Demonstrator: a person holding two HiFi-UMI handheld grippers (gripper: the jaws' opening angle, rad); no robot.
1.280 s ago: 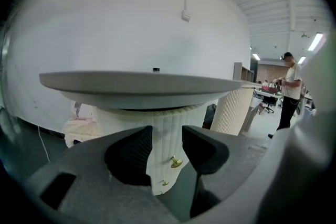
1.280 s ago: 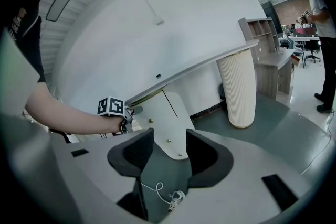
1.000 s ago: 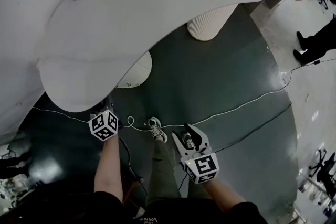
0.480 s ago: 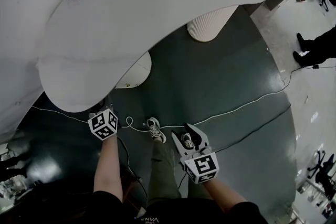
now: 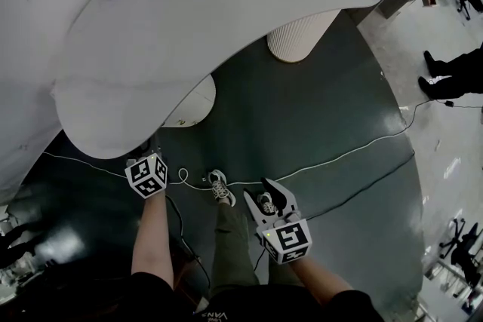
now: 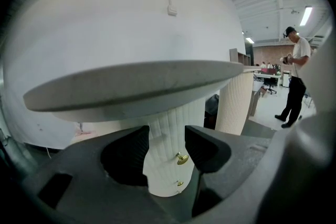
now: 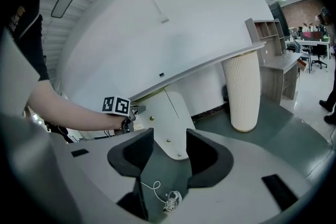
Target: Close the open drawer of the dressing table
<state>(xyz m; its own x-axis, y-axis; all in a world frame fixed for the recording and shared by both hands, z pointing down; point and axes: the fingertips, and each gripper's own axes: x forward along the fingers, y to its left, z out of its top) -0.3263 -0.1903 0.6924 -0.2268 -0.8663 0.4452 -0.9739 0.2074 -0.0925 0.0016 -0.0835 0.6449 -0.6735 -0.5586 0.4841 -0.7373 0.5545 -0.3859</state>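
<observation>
In the head view, the jaws of the left gripper are hidden under the edge of the white curved tabletop of the dressing table; only its marker cube shows. The tabletop also covers most of the white fluted drawer pedestal. No view settles whether a drawer front stands out from the pedestal. In the left gripper view, the jaws are apart and opening. The pedestal stands straight ahead of them, and its upper round brass knob shows in the gap, beyond the pads and not touching them. The right gripper is held well to the right of the left one, its jaws apart with nothing between the pads. A white fluted column leg stands further ahead and to the right of both grippers. The floor beneath them is dark green and glossy, with a thin white cable lying across it. A plain white wall stands behind the table, and a standing person is far off to the right. White lettering at the lower edge of the head view is cut off and unreadable.
</observation>
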